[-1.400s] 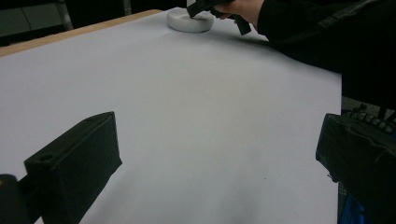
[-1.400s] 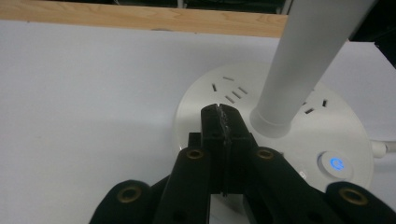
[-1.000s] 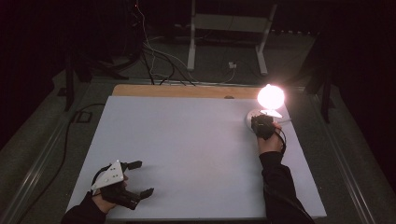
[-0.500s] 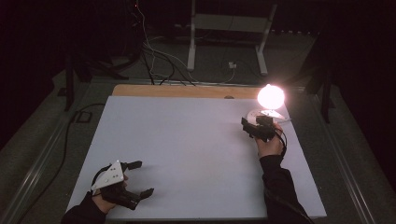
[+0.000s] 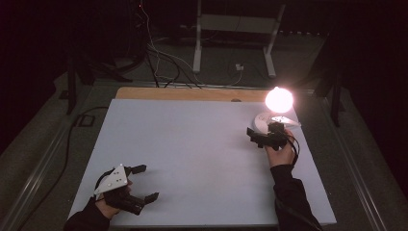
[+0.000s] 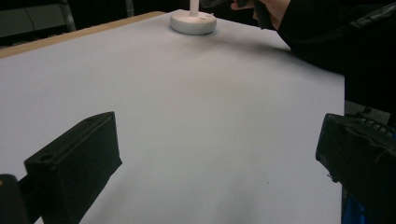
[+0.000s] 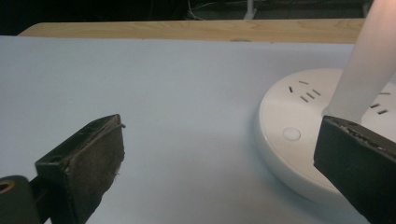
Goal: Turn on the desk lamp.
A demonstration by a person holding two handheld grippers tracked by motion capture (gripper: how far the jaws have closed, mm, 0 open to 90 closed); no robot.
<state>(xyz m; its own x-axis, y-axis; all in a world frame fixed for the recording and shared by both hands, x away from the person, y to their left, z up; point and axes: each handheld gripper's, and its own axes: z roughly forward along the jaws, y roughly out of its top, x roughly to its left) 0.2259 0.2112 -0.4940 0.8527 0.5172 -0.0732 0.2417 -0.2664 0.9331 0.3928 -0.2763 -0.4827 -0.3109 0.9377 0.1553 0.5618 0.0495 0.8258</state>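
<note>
A white desk lamp stands at the table's back right, its head glowing above a round base. My right gripper hovers just in front of that base, jaws pointing left and open; they have just been opening, with nothing between them. In the right gripper view the gripper faces bare table, with the base, its round button and the stem to the right. My left gripper rests open at the front left, and in its own view spans bare table.
A white sheet covers the table, with a wooden strip along the far edge. Cables and a metal stand lie on the dark floor beyond. The left gripper view shows the lamp base and the other hand's dark sleeve far off.
My right gripper's jaws have spread from shut to wide open, and the hand has drawn slightly back from the lamp base. The lamp stays lit. The left gripper has not moved.
</note>
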